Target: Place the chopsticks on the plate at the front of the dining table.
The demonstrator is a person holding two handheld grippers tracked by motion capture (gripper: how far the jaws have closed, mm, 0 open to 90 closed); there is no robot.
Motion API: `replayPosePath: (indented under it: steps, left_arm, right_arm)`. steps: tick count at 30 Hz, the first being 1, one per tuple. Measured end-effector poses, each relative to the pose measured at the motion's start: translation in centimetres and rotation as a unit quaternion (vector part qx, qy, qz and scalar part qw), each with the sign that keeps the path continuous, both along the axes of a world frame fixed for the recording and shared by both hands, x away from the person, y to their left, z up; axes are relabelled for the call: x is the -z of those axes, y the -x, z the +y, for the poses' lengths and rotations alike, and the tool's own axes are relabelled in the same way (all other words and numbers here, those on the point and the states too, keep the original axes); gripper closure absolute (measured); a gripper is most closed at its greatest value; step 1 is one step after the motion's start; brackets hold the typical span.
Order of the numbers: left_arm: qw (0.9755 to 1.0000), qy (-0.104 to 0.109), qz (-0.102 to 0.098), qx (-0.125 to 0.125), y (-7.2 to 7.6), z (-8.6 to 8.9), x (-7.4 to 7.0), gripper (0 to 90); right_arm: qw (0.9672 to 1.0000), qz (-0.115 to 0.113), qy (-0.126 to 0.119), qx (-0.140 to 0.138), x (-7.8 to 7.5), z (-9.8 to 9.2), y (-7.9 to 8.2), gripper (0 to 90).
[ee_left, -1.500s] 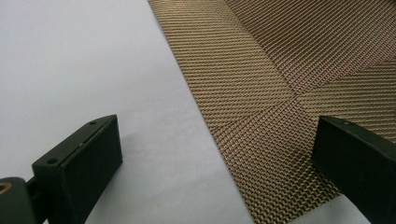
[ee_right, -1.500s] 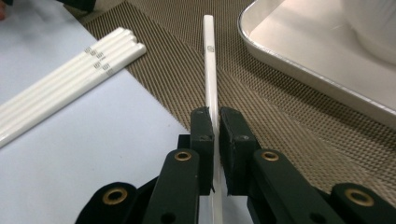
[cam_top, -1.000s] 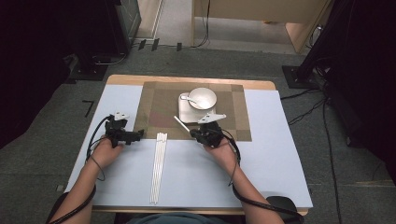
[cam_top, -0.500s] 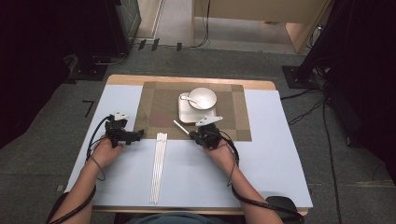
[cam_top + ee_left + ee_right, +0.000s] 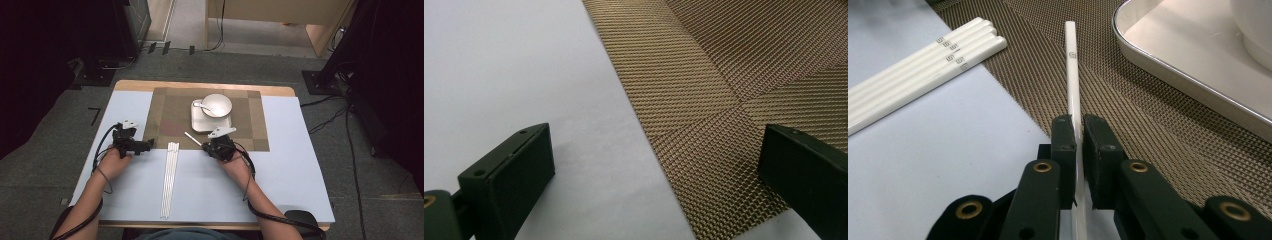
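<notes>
My right gripper (image 5: pixel 1079 132) is shut on a single white chopstick (image 5: pixel 1072 75), which points away from its jaws low over the brown woven placemat (image 5: pixel 1048 60). In the high view this right gripper (image 5: pixel 207 146) sits at the mat's near edge, with the chopstick (image 5: pixel 192 138) slanting toward the upper left. Several more white chopsticks (image 5: pixel 170 180) lie side by side on the pale table, between my hands. My left gripper (image 5: pixel 149 145) rests by the mat's near left corner, and its jaws (image 5: pixel 656 150) stand wide open with nothing between them.
A silver tray (image 5: pixel 200 125) on the placemat (image 5: pixel 165 115) holds a white bowl (image 5: pixel 216 105) and a white spoon (image 5: pixel 200 105), just beyond the right gripper. The tray's rim (image 5: pixel 1173 65) lies close on the right of the held chopstick. Pale table (image 5: pixel 499 65) spreads left of the mat.
The right gripper and its chopstick have shifted slightly toward the left and nearer to me. The left gripper has stayed where it was.
</notes>
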State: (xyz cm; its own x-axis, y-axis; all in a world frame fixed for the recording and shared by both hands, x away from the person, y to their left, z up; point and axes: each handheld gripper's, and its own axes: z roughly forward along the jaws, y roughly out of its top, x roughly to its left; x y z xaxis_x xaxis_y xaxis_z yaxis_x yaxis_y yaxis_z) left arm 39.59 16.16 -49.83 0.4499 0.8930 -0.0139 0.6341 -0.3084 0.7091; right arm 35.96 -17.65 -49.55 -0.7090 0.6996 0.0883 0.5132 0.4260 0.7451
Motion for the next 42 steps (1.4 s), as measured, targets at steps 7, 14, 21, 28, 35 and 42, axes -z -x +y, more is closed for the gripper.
replayPosePath:
  steps: [7, 14, 21, 28, 35, 42]
  left_arm:
    - [1.0000, 0.000, 0.000, 0.000, 0.0, 0.0, 0.0, 1.4]
    - [1.0000, 0.000, 0.000, 0.000, 0.0, 0.0, 0.0, 1.4]
    - [1.0000, 0.000, 0.000, 0.000, 0.0, 0.0, 0.0, 1.4]
    - [1.0000, 0.000, 0.000, 0.000, 0.0, 0.0, 0.0, 1.4]
    - [1.0000, -0.001, 0.000, 0.000, 0.0, 0.0, 0.0, 1.3]
    - [1.0000, 0.000, -0.001, 0.000, 0.0, 0.0, 0.0, 1.3]
  right_arm:
    - [0.9999, -0.005, 0.007, -0.013, -0.1, -0.7, 0.5, 79.4]
    - [0.9999, -0.009, 0.002, -0.013, 0.1, -1.1, 0.6, 82.5]
    - [1.0000, 0.001, 0.000, -0.009, -0.1, -1.1, 0.4, 85.5]
    - [0.9998, 0.009, -0.019, -0.002, -1.2, -1.1, 0.0, 85.5]
    - [0.9995, 0.008, -0.031, -0.002, -2.0, -1.0, -0.7, 85.5]
    - [0.9996, 0.003, -0.028, -0.002, -2.3, -0.7, -1.6, 85.5]
